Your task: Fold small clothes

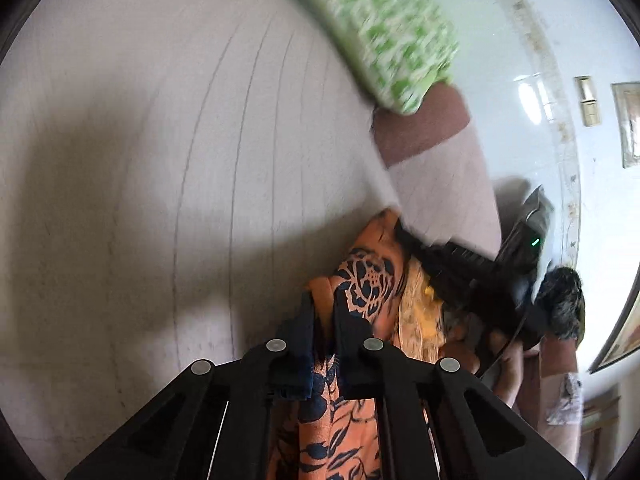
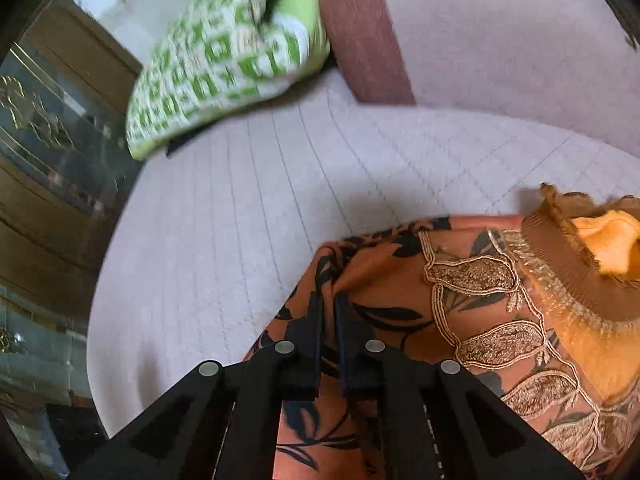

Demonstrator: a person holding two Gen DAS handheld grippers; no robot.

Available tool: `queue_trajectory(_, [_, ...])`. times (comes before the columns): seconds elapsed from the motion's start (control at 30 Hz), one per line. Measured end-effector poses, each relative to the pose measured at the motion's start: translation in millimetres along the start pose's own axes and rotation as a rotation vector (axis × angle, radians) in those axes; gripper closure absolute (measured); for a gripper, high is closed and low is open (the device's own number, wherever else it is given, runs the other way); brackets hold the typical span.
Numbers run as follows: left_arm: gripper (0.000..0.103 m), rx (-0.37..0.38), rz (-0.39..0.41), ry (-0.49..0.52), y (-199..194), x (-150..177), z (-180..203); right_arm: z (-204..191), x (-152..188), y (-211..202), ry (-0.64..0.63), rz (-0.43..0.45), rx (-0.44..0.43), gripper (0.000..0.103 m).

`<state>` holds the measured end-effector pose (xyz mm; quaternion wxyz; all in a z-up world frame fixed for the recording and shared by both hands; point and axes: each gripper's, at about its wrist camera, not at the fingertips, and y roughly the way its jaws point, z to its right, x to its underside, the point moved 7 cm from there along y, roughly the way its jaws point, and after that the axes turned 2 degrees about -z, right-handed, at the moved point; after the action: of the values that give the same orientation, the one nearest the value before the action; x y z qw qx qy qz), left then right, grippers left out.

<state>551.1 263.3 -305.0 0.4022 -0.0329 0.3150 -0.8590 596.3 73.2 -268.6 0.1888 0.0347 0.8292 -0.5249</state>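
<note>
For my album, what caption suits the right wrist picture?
Right gripper pinching the orange floral garment on a pale quilted sofa, green cushion behind.

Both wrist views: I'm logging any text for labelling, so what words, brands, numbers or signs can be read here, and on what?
None can be read.
Green-and-white cushion: a blurred pattern, no legible words.
Orange floral garment: print and embroidery only, no label showing.
Framed pictures on the wall: too small and blurred to read.

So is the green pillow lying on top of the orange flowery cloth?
No, the green pillow sits far back on the sofa, apart from the orange cloth.
</note>
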Motion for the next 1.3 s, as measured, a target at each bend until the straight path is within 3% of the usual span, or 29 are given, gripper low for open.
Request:
queue_trajectory(0.13, [0.091,-0.135,-0.083,0.046,24,10,-9,4,17,10,-0.05,-0.068,0.083,0.09])
queue_trajectory(0.17, [0.087,-0.138,-0.072,0.044,22,9,-7,0,25,-7,-0.061,-0.042,0.052,0.088])
queue_trajectory(0.23, [0.073,-0.135,-0.013,0.038,8,4,-3,-7,52,-57,-0.081,0.024,0.005,0.056])
queue_trajectory(0.27, [0.068,-0.15,0.047,0.051,-6,2,3,-4,62,-75,-0.077,0.044,0.006,0.05])
queue_trajectory(0.33, [0.058,-0.172,0.105,0.113,-25,8,21,15,95,-130,-0.059,0.103,0.027,0.046])
queue_trajectory(0.43, [0.058,-0.19,0.115,0.282,-53,45,64,60,137,-191,0.037,0.137,0.052,0.044])
queue_trajectory(0.53, [0.056,-0.141,0.056,0.427,-65,93,116,103,185,-228,0.126,0.141,0.086,0.045])
queue_trajectory(0.63, [0.05,-0.085,-0.068,0.605,-74,165,164,137,245,-252,0.227,0.127,0.111,0.045])
queue_trajectory(0.77, [0.05,-0.148,-0.236,0.869,-62,258,197,165,315,-254,0.328,0.09,0.124,0.046])
queue_trajectory(0.83, [0.05,-0.185,-0.316,0.94,-44,294,204,174,338,-241,0.37,0.06,0.086,0.059])
queue_trajectory(0.87, [0.05,-0.193,-0.343,0.943,-32,296,210,172,341,-234,0.385,0.06,0.04,0.063])
queue_trajectory(0.9, [0.05,-0.206,-0.385,0.933,-19,305,211,166,341,-227,0.37,0.055,-0.002,0.073])
queue_trajectory(0.97, [0.05,-0.255,-0.43,0.927,6,310,213,159,336,-214,0.318,0.051,0.024,0.099])
queue_trajectory(1.0, [0.051,-0.286,-0.438,0.934,13,312,212,157,336,-212,0.315,0.041,0.018,0.098])
queue_trajectory(1.07, [0.052,-0.343,-0.439,0.943,24,308,208,154,333,-235,0.323,0.109,-0.036,0.098])
queue_trajectory(1.13, [0.051,-0.336,-0.452,0.936,26,314,211,156,332,-271,0.325,0.196,-0.067,0.098])
queue_trajectory(1.23, [0.05,-0.312,-0.516,0.903,21,331,210,177,341,-307,0.34,0.274,-0.034,0.097])
queue_trajectory(1.3, [0.05,-0.291,-0.58,0.886,31,349,210,198,350,-300,0.377,0.235,-0.009,0.093])
